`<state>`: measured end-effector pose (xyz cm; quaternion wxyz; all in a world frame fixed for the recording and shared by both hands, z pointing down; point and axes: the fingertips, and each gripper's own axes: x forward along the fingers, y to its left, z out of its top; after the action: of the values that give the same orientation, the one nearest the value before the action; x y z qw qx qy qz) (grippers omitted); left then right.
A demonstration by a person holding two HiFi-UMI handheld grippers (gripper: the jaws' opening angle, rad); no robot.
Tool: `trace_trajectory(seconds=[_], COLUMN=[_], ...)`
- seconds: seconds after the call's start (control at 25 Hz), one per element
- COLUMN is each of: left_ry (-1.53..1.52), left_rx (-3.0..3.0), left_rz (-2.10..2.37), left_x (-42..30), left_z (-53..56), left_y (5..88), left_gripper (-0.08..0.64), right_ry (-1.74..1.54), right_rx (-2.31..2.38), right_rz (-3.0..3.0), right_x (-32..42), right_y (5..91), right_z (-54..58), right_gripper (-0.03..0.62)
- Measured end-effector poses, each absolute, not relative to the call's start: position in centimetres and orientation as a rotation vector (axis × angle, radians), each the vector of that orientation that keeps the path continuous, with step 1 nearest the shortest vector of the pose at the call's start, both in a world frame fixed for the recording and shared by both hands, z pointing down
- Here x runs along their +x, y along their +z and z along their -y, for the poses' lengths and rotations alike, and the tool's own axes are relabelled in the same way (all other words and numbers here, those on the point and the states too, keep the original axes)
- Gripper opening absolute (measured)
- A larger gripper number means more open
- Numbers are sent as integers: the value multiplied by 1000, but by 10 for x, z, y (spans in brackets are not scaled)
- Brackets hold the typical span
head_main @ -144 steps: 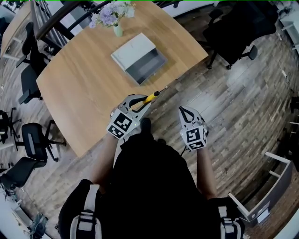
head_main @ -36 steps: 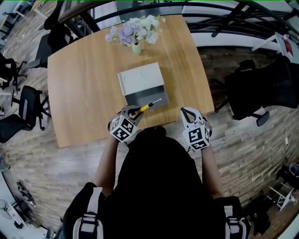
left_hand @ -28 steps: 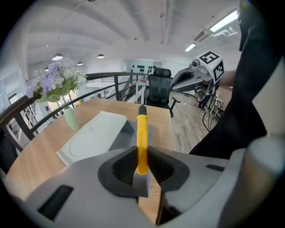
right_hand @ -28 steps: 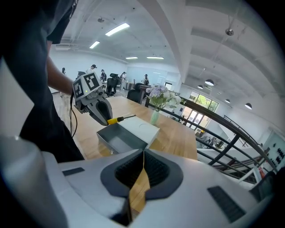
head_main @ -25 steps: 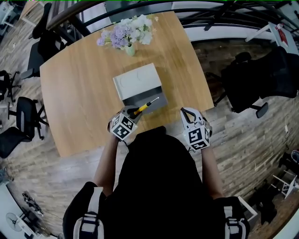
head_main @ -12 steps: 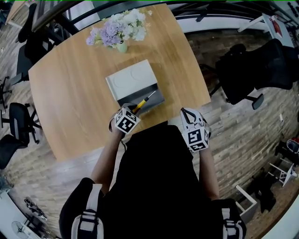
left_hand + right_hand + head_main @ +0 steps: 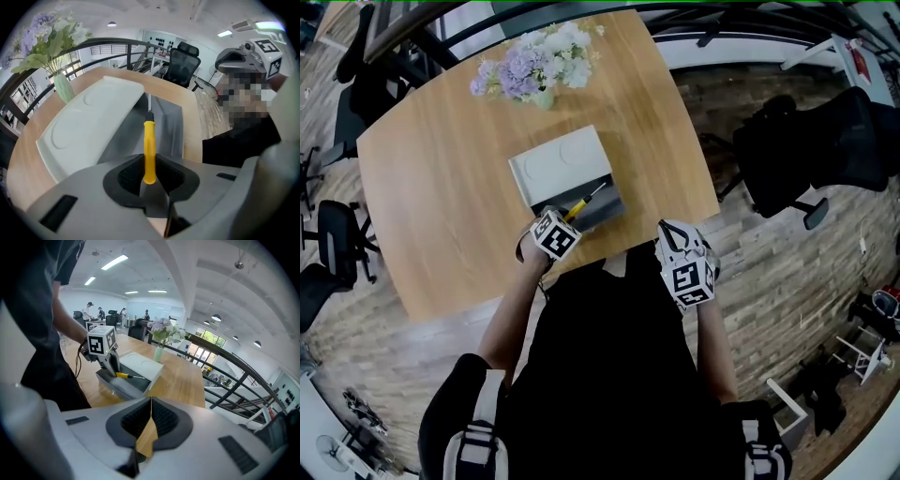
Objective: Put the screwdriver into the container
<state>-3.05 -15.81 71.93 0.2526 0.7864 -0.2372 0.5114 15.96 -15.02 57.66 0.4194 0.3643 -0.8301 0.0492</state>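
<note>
Screwdriver: you have one. Around it are one wooden table, one grey container with a white lid half over it, and one vase of flowers. Your left gripper clamps the yellow handle of the screwdriver, with the shaft over the open part of the container. Your right gripper is closed on nothing, near the table's edge. It is not clear whether the tip touches the container.

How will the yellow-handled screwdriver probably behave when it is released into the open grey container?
Probably stiff: the yellow-handled screwdriver juts out straight though the left tool grips only its handle end. Its round handle may let it roll a little, but the walls of the open grey container should likely stop it.
</note>
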Motion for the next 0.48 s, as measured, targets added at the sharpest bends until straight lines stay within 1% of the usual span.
trace_trajectory(seconds=[0.48], left_ry=[1416], left_rx=[1969], left_rz=[606], left_x=[-18], left_z=[162], left_y=[740], left_gripper=[84], right_ry=[106], right_rx=[875], right_rz=[2121], right_x=[171], right_y=[572], right_z=[178], right_gripper=[25])
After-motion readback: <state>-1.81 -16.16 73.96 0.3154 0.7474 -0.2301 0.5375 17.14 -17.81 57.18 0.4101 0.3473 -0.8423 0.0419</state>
